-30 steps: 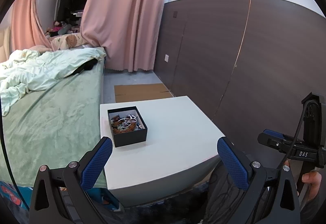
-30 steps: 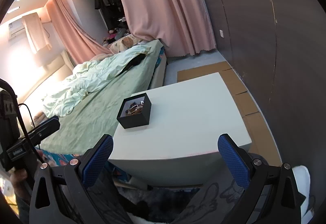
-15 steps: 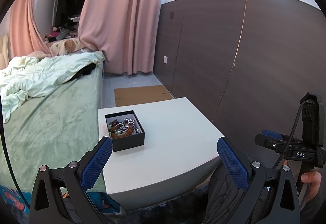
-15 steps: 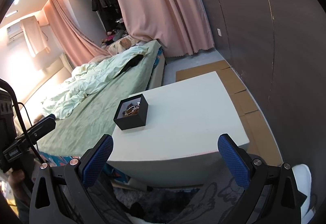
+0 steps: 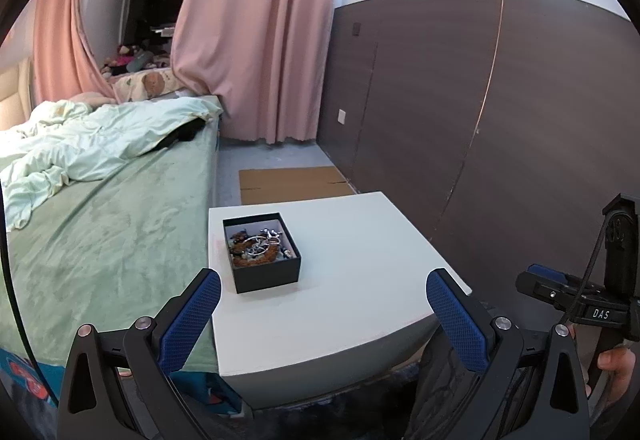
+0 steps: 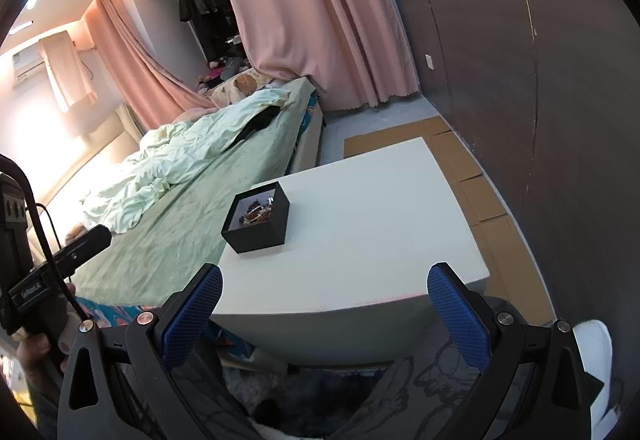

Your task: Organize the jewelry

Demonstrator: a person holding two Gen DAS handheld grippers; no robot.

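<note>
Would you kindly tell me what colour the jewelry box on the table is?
The jewelry box is black outside, pale inside; clearest in the left wrist view.

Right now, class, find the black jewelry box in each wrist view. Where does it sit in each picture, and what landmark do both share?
Left wrist view: the black jewelry box sits just left of center, on the white table near its bed-side edge.
Right wrist view: the box sits left of center, at the table's left edge.
Shared landmark: the pink curtain, behind the table in both.
</note>
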